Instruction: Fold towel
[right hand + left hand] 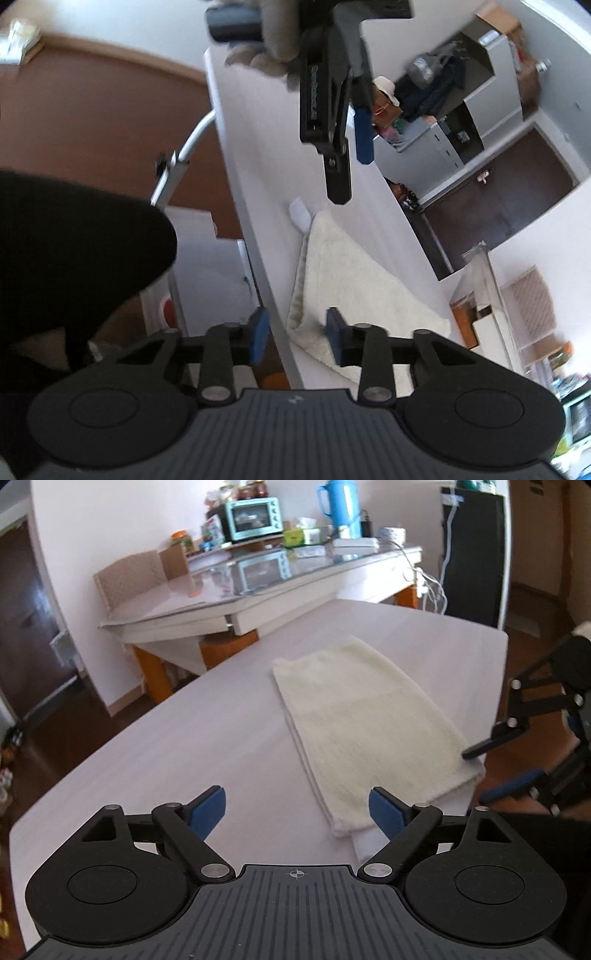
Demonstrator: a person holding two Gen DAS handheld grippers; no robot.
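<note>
We have the cream terry-cloth towel (365, 727), already doubled into a long rectangle, lying flat on the pale lilac-white wooden table (192, 746), its near short end close to the table's front edge and a white tag (300, 215) poking out from one corner. Our left gripper (297, 808) hovers above the table just short of that end, blue pads spread wide with nothing between them. Our right gripper (295, 336) is open too, its pads straddling the table edge and the towel's corner, not yet pinching cloth. To do the next fold well, we judge we should bring each tool down on its own corner of the same short end, catch every layer together, lift evenly, and carry the end straight over to the far end so the edges line up
</note>
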